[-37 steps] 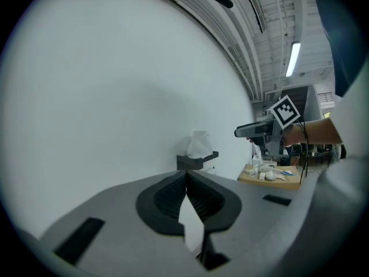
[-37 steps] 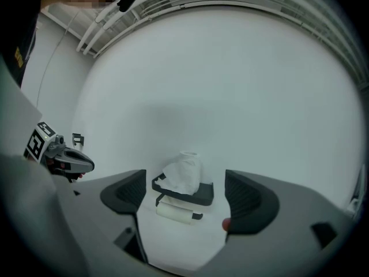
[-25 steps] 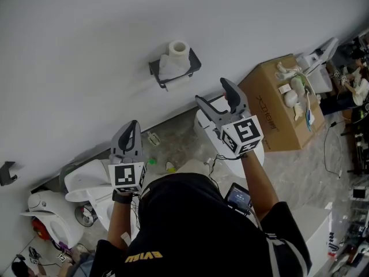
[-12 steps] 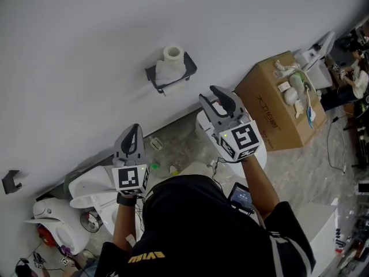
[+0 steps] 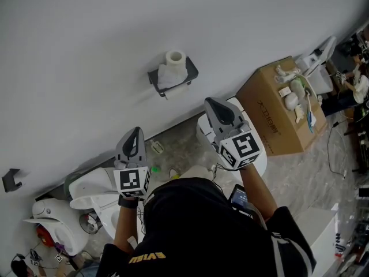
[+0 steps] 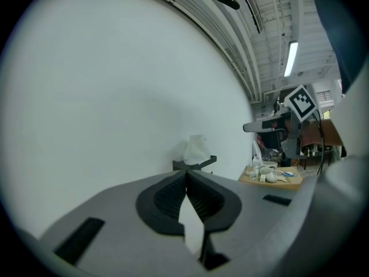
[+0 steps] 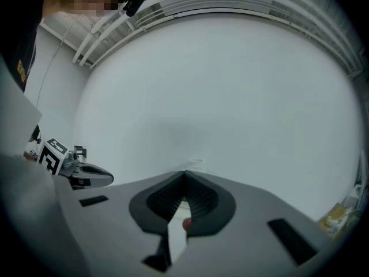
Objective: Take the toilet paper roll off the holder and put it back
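White toilet paper roll (image 5: 174,62) stands upright on the black metal wall holder (image 5: 191,71), as it did a second ago. Neither gripper touches it.

Right gripper (image 5: 210,101): fingers (image 7: 203,201) were wide apart earlier and have just been closing. They now meet tip to tip with nothing between them.

Left gripper (image 5: 136,131): fingers (image 6: 167,199) pressed together, empty, unchanged. In the head view both grippers are below the holder, well apart from it.

approach: open air before holder (image 5: 154,77) | below: toilet (image 5: 203,130), likely | right: box (image 5: 271,114), well apart
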`<move>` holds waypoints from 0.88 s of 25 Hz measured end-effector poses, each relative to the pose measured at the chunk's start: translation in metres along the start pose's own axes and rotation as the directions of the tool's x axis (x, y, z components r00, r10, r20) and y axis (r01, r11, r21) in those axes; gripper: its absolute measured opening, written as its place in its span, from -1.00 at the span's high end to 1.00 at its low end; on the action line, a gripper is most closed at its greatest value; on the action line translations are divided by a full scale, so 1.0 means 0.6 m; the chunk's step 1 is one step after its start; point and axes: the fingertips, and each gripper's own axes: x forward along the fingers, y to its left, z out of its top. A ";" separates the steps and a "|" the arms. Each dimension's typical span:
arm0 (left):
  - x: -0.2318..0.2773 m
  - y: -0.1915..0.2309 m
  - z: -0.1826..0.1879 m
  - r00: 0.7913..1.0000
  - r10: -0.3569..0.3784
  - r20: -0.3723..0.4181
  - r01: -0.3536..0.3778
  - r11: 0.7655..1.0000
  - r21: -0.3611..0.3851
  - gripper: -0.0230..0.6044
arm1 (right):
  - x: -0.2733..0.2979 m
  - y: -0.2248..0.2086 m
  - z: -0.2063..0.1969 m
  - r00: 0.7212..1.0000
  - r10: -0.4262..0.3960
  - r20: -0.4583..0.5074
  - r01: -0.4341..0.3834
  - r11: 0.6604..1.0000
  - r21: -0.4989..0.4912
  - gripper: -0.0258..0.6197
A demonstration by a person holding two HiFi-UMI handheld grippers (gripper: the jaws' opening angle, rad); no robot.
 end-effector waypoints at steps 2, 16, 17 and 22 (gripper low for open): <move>-0.002 -0.002 0.002 1.000 0.001 0.005 -0.001 1.000 0.000 0.89 | -0.002 0.003 0.001 1.000 0.002 0.001 -0.002 1.000 -0.002 0.94; -0.013 0.006 -0.001 1.000 0.015 -0.003 -0.015 1.000 0.014 0.89 | -0.004 -0.002 -0.004 1.000 -0.014 -0.005 0.014 1.000 -0.010 0.95; -0.014 0.005 -0.002 1.000 0.015 -0.002 -0.015 1.000 0.014 0.89 | -0.004 -0.001 -0.004 1.000 -0.013 -0.005 0.013 1.000 -0.011 0.95; -0.016 0.004 -0.002 1.000 0.012 -0.002 -0.012 1.000 0.015 0.89 | -0.004 0.001 -0.005 1.000 -0.014 -0.012 0.014 1.000 -0.015 0.95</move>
